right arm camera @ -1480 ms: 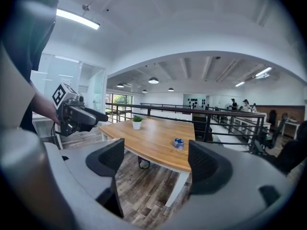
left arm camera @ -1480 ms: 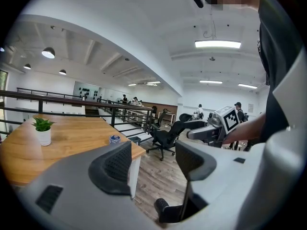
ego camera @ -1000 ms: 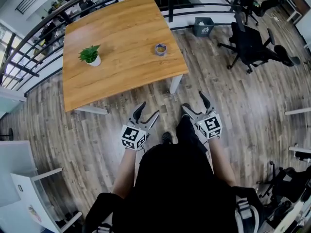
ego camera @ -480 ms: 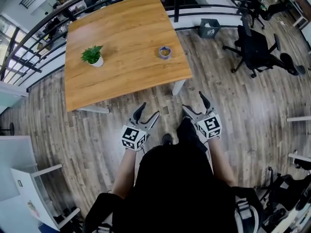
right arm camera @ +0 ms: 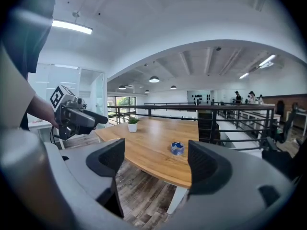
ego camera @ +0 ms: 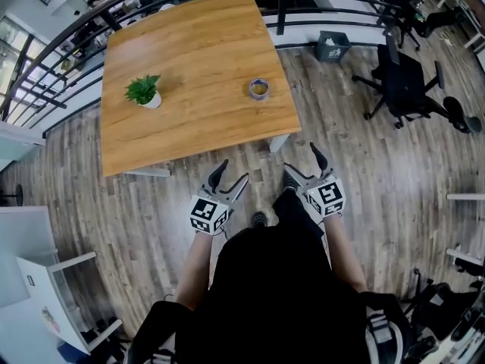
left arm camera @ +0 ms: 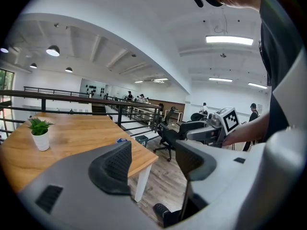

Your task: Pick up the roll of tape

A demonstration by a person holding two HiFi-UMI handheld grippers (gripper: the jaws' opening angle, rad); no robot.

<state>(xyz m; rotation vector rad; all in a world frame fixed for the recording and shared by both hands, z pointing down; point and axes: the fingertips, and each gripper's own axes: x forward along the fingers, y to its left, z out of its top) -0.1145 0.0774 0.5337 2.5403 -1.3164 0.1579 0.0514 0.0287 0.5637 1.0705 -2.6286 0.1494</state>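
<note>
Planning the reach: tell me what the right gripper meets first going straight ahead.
Likely the table, near its front edge, with the tape just beyond; height is hard to judge. The right gripper is open and empty.

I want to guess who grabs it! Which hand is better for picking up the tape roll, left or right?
Probably the right gripper. Its open fingers frame the small blue roll of tape on the light wooden table; the left gripper, also open, sees it off to one side.
</note>
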